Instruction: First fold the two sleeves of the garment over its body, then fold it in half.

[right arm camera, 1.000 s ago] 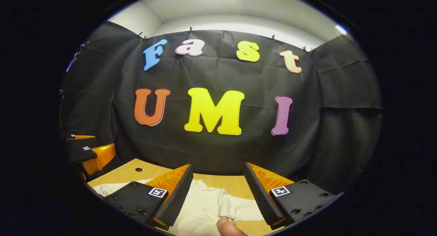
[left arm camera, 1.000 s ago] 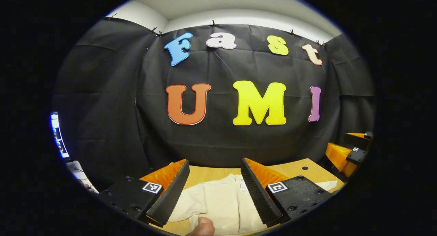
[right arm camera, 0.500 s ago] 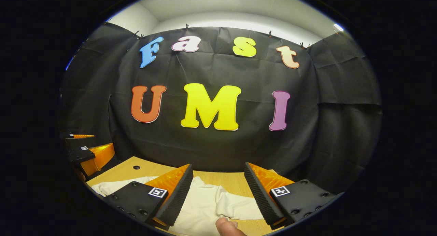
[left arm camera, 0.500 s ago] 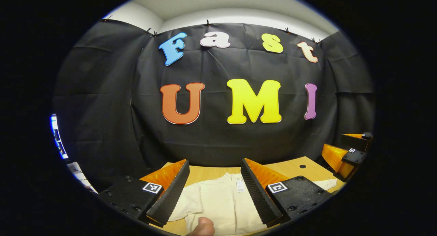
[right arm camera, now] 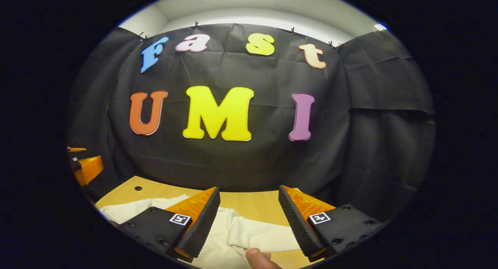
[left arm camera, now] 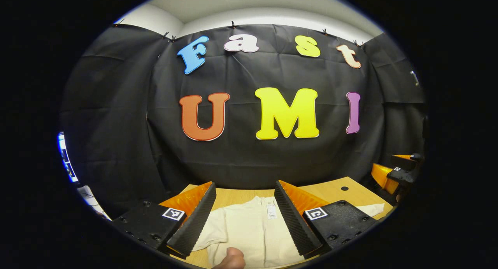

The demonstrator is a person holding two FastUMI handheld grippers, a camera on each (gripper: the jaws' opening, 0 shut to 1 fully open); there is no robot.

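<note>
Lying flat on the pale wooden table [left arm camera: 330, 191], the cream garment [left arm camera: 245, 230] spreads soft and lightly creased, a small label [left arm camera: 271, 210] at its collar. The left gripper [left arm camera: 243, 218] hangs above its body, ribbed fingers spread wide and grasping nothing. In the right gripper view, the right gripper [right arm camera: 249, 222] is likewise parted and free over one sleeve [right arm camera: 264, 238] — bare wood beyond it up to the black cloth wall [right arm camera: 369, 152]. A fingertip [right arm camera: 258, 258] shows at the lower edge.
</note>
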